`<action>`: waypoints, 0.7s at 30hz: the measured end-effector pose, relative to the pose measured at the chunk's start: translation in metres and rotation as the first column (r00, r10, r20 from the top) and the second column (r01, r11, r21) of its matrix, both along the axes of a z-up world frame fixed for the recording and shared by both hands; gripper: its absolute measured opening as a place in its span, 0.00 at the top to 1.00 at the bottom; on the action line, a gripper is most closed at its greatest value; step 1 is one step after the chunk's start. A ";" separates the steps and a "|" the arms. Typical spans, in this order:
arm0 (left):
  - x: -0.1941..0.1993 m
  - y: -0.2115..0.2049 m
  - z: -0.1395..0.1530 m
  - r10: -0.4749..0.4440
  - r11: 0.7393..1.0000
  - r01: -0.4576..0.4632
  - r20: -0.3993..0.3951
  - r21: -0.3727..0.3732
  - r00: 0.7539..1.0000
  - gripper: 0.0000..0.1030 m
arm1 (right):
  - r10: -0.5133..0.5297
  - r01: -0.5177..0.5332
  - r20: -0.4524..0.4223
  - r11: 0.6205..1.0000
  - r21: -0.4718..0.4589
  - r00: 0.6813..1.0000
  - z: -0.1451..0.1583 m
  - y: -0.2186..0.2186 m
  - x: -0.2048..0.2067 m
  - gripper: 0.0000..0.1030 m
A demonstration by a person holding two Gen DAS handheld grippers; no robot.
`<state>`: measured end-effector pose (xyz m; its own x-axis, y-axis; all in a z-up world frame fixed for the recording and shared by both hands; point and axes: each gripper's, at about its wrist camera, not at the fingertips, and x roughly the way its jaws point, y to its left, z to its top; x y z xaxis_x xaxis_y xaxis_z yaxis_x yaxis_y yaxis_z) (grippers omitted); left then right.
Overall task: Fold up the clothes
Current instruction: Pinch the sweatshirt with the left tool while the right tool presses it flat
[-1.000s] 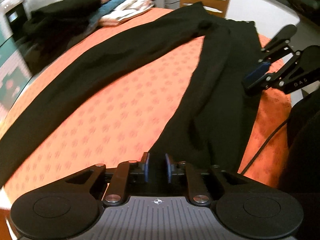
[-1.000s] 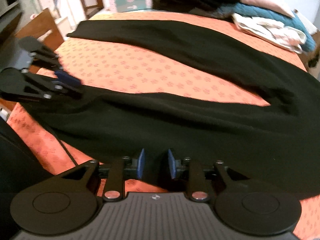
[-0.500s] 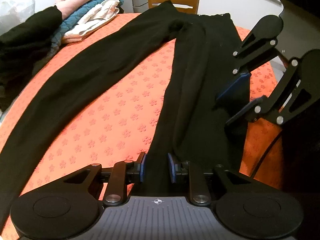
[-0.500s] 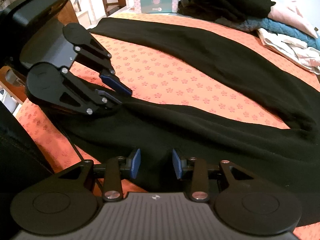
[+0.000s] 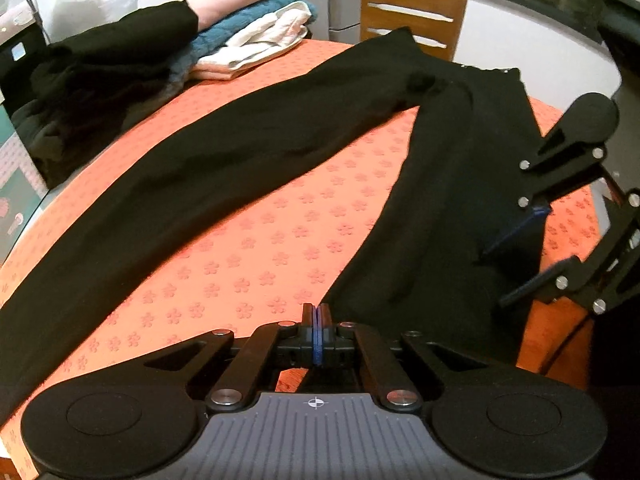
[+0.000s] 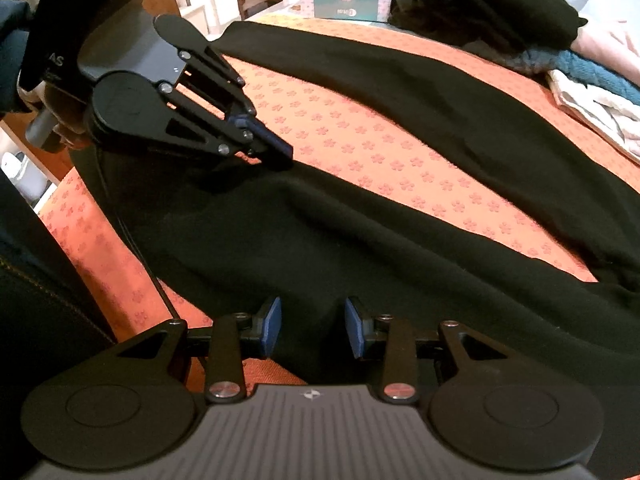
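Closing is the change that matters: half a second ago the left hand-held gripper (image 5: 316,330) had its blue pads parted over the near trouser leg, and now they are pressed flat together at that leg's inner edge. The right wrist view shows its tip (image 6: 276,150) down on the dark cloth, with a small ridge rising beside it, so it has probably pinched the fabric, though the cloth between the pads cannot be made out. The right hand-held gripper (image 6: 313,330) has opened a little wider over the same half second; its pads stand well apart just above the outer edge of the same leg, holding nothing.

Black trousers (image 5: 224,176) lie spread on the orange flowered cloth (image 5: 280,248) of the worktop, legs splayed in a V, waist at the far end near a wooden chair (image 5: 412,12). A pile of other clothes (image 5: 240,40) sits at the far left.

With one side apparently gripped and the other poised, the near leg looks about to be carried across onto the far one.
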<state>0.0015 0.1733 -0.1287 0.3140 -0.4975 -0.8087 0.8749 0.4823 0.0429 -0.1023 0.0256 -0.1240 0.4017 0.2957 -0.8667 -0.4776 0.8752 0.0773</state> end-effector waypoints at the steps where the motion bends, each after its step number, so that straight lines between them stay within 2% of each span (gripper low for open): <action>1: 0.000 -0.001 -0.002 -0.001 1.000 0.001 0.004 0.008 1.000 0.97 | 0.001 -0.001 -0.001 1.000 -0.001 1.000 0.000 0.000 0.000 0.61; 8: 0.004 -0.001 -0.007 0.049 0.999 -0.050 0.039 0.022 0.998 0.97 | -0.011 0.011 -0.011 1.000 -0.005 1.000 -0.003 -0.002 -0.001 0.61; 12: 0.016 0.013 -0.001 0.107 0.994 -0.107 0.003 0.010 0.994 0.96 | -0.025 0.025 -0.019 1.000 -0.006 1.000 -0.004 -0.004 -0.003 0.61; 19: 0.009 0.059 0.020 0.120 0.993 -0.120 -0.057 0.015 0.991 0.95 | -0.070 0.071 -0.026 0.997 0.027 0.997 0.002 -0.013 -0.006 0.61; 21: 0.001 0.067 0.021 0.106 0.994 -0.105 -0.067 0.026 0.992 0.88 | -0.083 0.083 -0.028 0.996 0.034 0.996 0.004 -0.016 -0.008 0.61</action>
<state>0.0029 0.2399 -0.1080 0.3074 -0.4462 -0.8405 0.8204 0.5718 -0.0035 -0.1100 0.0098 -0.1202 0.4028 0.2924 -0.8673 -0.4007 0.9083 0.1201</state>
